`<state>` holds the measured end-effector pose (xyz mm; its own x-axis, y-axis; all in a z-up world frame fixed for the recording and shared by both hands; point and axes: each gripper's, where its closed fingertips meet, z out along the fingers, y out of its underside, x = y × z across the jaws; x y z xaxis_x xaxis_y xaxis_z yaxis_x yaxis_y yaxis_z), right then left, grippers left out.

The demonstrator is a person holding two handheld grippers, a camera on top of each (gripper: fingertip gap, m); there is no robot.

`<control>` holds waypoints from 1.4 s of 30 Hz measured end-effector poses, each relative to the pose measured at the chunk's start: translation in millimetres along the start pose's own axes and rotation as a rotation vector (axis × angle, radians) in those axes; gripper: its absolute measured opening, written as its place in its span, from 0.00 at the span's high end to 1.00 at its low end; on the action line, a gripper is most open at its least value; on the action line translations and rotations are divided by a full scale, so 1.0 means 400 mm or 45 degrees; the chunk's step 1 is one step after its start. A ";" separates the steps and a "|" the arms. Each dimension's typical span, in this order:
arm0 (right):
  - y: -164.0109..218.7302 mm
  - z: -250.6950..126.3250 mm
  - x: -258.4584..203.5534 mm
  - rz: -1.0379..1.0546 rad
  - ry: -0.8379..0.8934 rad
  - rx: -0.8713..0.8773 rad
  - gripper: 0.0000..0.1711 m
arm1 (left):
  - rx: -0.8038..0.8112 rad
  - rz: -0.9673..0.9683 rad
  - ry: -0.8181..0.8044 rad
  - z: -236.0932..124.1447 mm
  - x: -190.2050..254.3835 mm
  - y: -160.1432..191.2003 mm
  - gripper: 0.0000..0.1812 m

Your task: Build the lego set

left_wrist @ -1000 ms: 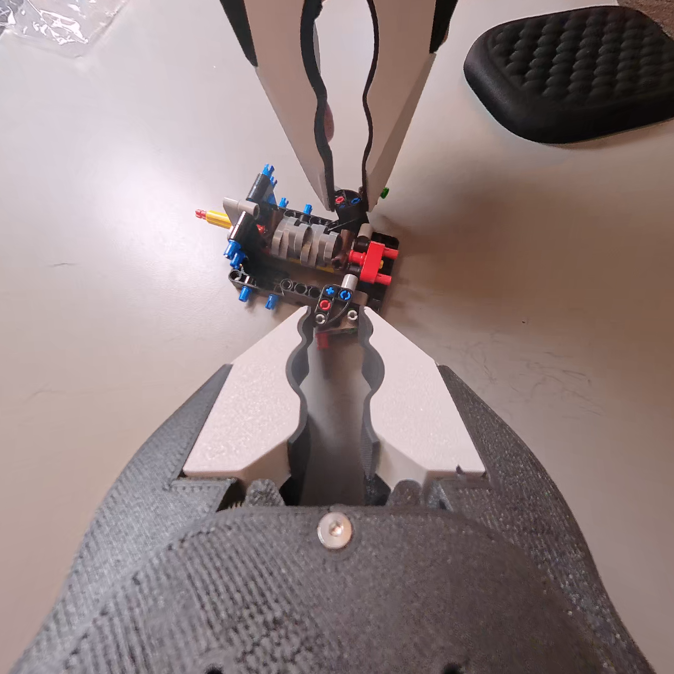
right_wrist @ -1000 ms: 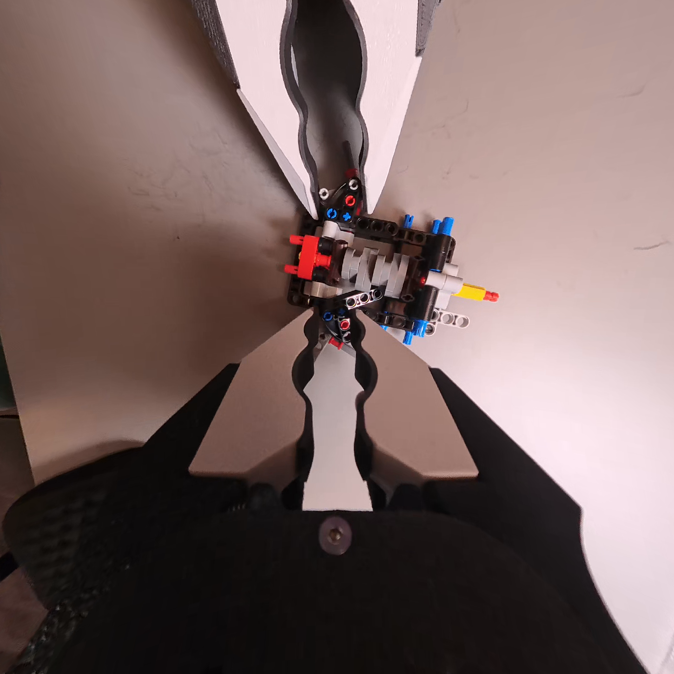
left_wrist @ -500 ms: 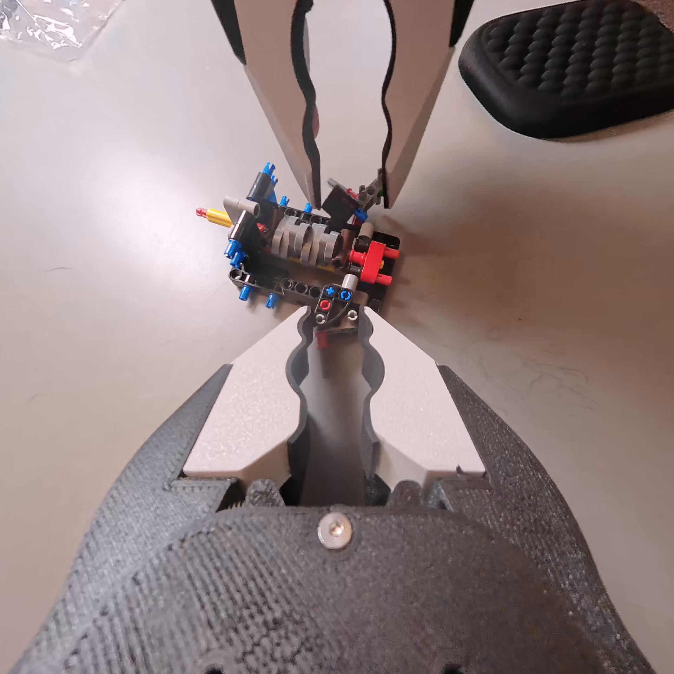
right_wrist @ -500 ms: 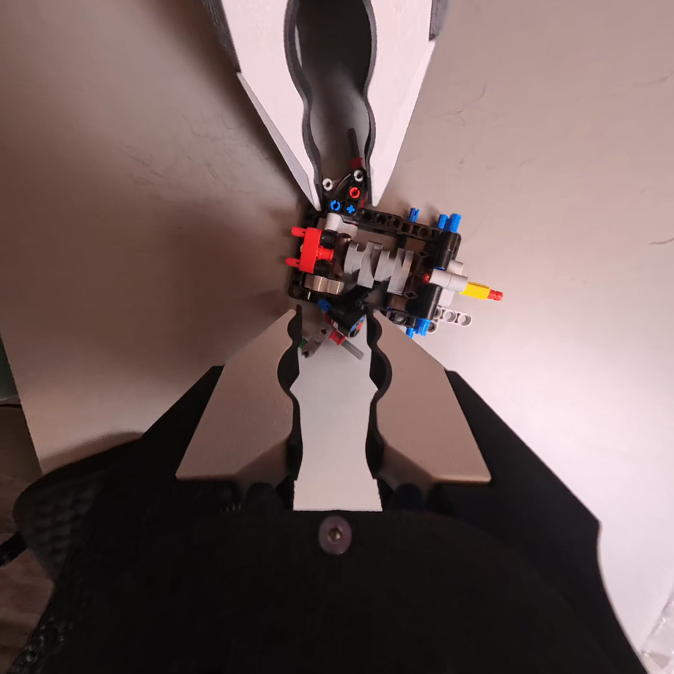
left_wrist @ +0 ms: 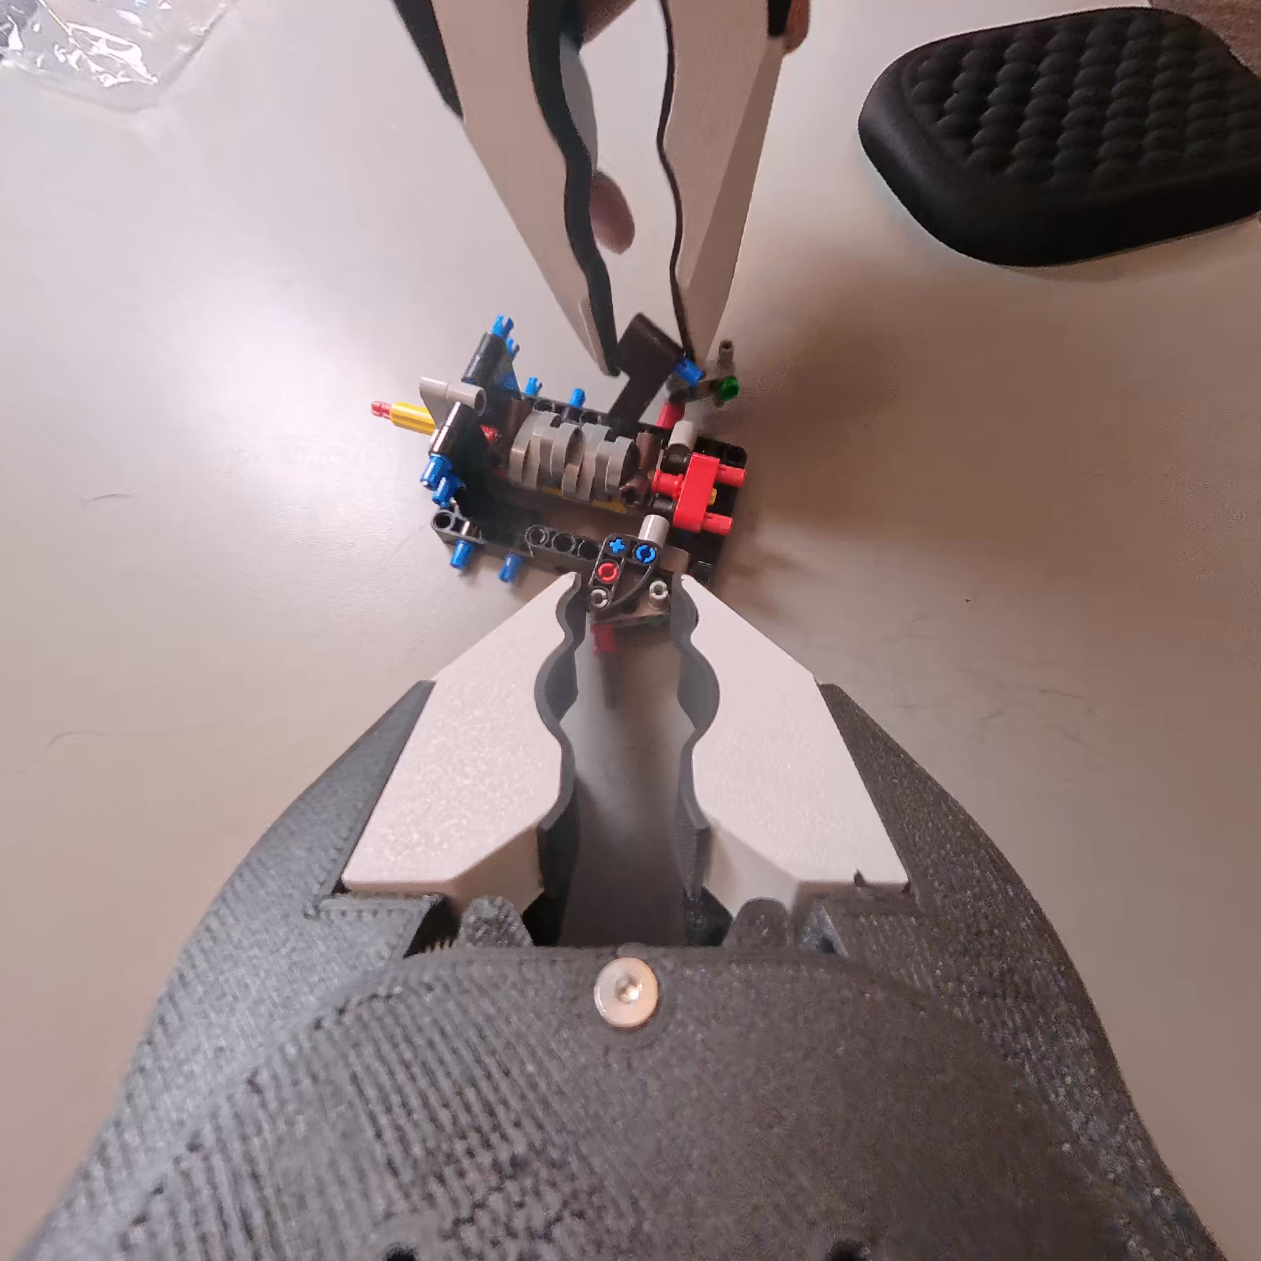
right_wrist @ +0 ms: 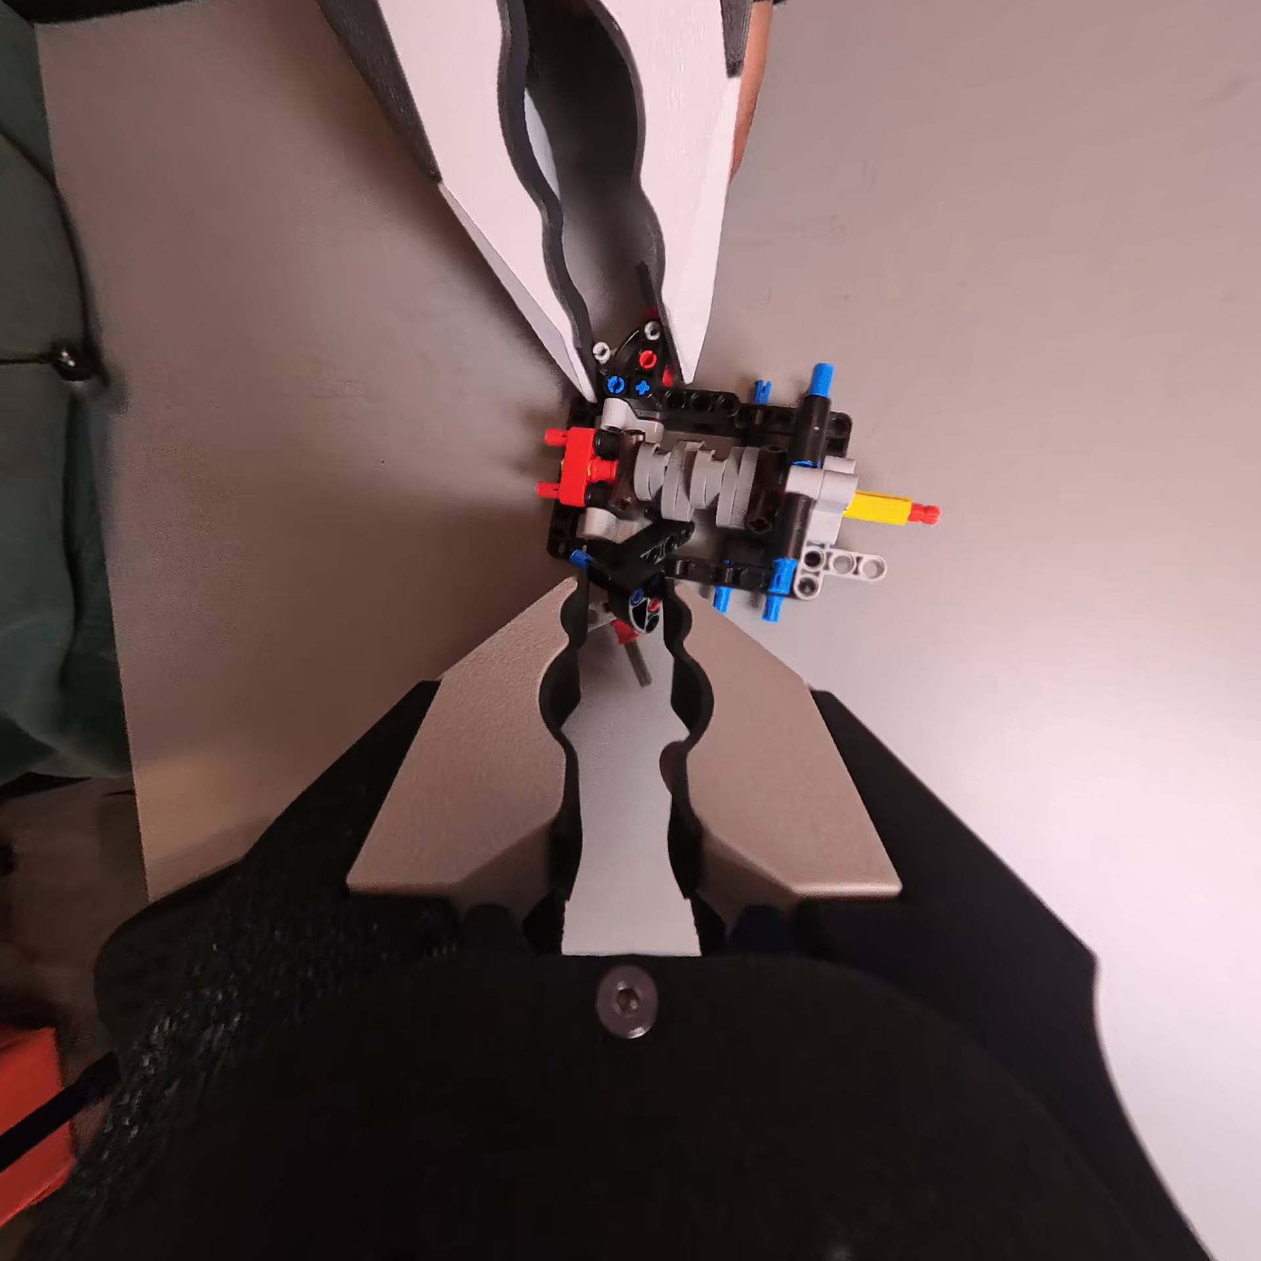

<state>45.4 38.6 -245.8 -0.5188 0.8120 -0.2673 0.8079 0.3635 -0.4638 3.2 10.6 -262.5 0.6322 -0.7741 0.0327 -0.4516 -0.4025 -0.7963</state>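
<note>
A lego assembly lies on the pale table: a black frame with a grey ribbed core, a red block, a yellow axle and blue pins. It also shows in the right wrist view. My left gripper is shut on a black triangular plate at the frame's near side. My right gripper is on the opposite side and is closed around a small black side piece with blue and red pins. That piece sits tilted and partly off the frame. A grey axle hangs below it.
A black padded rest lies at the far right in the left wrist view. A clear plastic bag is at the far left. The table edge, with dark green fabric beyond it, is at the left in the right wrist view. Across from one pair of fingers to the other is roughly 6 centimetres.
My right gripper opened wider, then narrowed again. The small black side piece tipped out of line with the frame. My left gripper and the assembly stayed put.
</note>
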 end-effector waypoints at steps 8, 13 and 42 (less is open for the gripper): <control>-0.049 -0.100 -0.007 -0.101 0.612 0.111 0.89 | 0.259 -0.080 0.004 -0.083 -0.005 -0.096 0.84; -0.125 -0.103 -0.064 -0.328 0.973 0.280 0.90 | 0.530 -0.559 0.380 -0.103 0.065 -0.187 0.84; -0.234 -0.134 -0.243 -0.718 1.022 0.594 0.79 | 0.920 -0.681 0.986 -0.239 0.154 -0.282 0.97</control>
<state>35.2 -50.1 -130.9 -0.3108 0.7057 0.6367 0.2366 0.7062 -0.6673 33.0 -38.4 -112.9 -0.0288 -0.7808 0.6241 0.3712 -0.5880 -0.7186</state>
